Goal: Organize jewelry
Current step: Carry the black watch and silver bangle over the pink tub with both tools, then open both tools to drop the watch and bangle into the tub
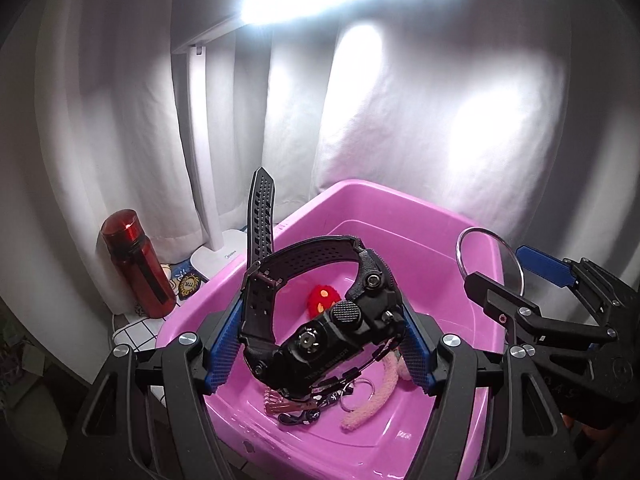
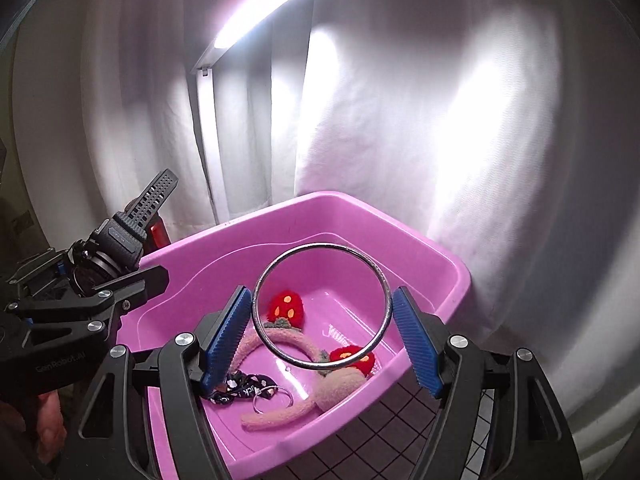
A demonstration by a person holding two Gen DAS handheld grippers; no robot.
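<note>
My left gripper [image 1: 320,340] is shut on a black sport watch [image 1: 316,312] and holds it above a pink plastic bin [image 1: 400,208]. My right gripper [image 2: 322,332] is shut on a silver bangle [image 2: 320,248], held upright over the same bin [image 2: 420,248]. In the bin lie a pink headband with red strawberries [image 2: 340,376], a black lanyard [image 2: 240,388] and a key ring [image 2: 272,398]. The right gripper with the bangle [image 1: 464,256] also shows at the right of the left wrist view. The left gripper with the watch [image 2: 120,236] shows at the left of the right wrist view.
A white desk lamp [image 1: 200,120] stands behind the bin, lit overhead. A red bottle [image 1: 136,264] stands at the left by the lamp base. White curtain fabric [image 2: 480,120] hangs behind. A checked cloth [image 2: 380,440] covers the table.
</note>
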